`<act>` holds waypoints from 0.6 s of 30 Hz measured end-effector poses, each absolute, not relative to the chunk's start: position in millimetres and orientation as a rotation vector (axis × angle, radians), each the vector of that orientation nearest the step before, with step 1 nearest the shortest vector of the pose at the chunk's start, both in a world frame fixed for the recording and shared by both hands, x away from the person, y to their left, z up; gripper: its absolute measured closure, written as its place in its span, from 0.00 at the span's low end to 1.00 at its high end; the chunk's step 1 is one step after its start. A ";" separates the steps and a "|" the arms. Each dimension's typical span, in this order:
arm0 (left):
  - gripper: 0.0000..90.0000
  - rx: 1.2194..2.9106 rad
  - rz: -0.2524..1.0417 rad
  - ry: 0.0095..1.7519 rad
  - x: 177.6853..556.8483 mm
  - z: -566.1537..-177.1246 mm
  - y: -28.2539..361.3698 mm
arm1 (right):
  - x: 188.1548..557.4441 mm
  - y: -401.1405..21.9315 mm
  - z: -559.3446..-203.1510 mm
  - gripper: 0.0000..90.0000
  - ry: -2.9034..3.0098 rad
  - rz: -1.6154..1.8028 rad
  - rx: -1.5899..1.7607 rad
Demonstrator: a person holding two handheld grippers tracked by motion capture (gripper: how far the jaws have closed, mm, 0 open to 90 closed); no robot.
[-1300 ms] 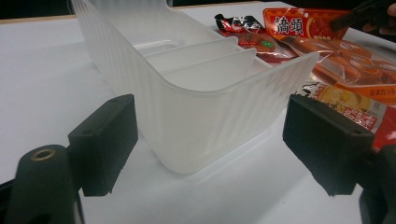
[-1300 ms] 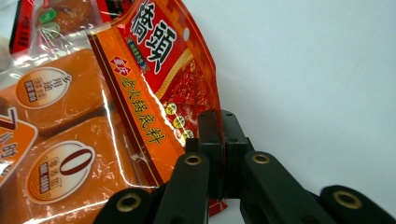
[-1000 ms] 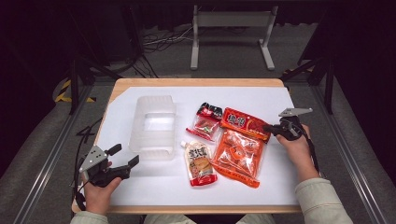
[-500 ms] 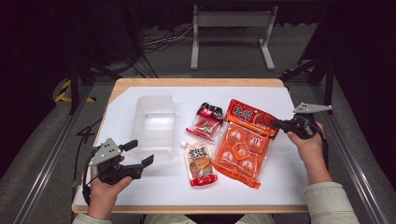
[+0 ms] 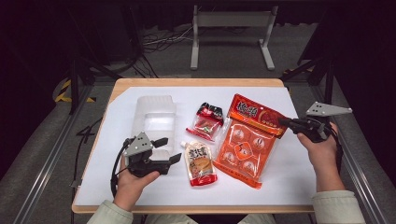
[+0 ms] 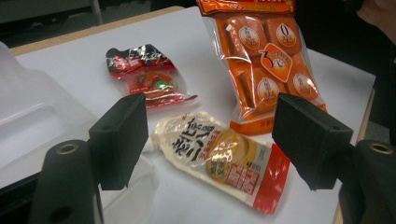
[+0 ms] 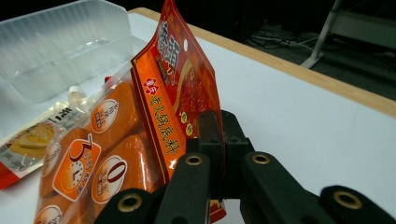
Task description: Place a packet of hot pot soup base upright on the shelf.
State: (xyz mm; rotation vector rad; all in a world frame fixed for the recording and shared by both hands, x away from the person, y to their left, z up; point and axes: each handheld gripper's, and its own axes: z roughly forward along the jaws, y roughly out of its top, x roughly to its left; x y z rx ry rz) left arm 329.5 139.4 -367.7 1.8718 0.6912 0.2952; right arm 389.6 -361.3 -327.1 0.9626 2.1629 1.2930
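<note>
1. The left hand (image 5: pixel 133 179) comes in from the near edge of the counter (image 5: pixel 299 177) and holds the left gripper (image 5: pixel 168 149) roughly level, aimed right toward the sauce pouch (image 5: pixel 200 163). Its jaws have just been closing but stand well apart, with nothing between them; in the left gripper view the left gripper (image 6: pixel 210 140) frames the sauce pouch (image 6: pixel 219 158) lying beyond it.
2. The right hand (image 5: pixel 322 151) reaches in from the near right, with the right gripper (image 5: pixel 282 122) pointing left. Its jaws are clamped tight on the far right corner of the orange snack pack (image 5: pixel 247 140). The right gripper view shows the right gripper (image 7: pixel 217 135) pinching the red header of the orange snack pack (image 7: pixel 116 135).
3. The orange snack pack sits right of centre on the counter, its long axis running from the near left to the far right. The header end is lifted at the gripper and the near end rests on the counter.
4. Left of it lie the sauce pouch, with its cap pointing far, and a small red packet (image 5: pixel 206 122) farther back. A clear plastic tray (image 5: pixel 153 119) stands at the left.
5. The counter is white-topped with a wooden edge. Around it are a dark floor, cables and a grey metal stand (image 5: pixel 231 28) at the far side.
</note>
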 end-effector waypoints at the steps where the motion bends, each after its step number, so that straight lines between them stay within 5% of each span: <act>1: 0.31 1.841 0.270 0.689 331.2 -368.6 137.1 | 389.6 -361.3 -327.1 1.00 2.163 1.293 0.963; 10: 0.22 1.857 0.271 0.634 344.0 -364.5 103.0 | 360.6 -352.7 -305.8 1.00 2.121 1.324 0.848; 18: 0.27 1.851 0.290 0.623 352.2 -361.9 90.4 | 343.4 -342.3 -289.8 1.00 2.114 1.363 0.768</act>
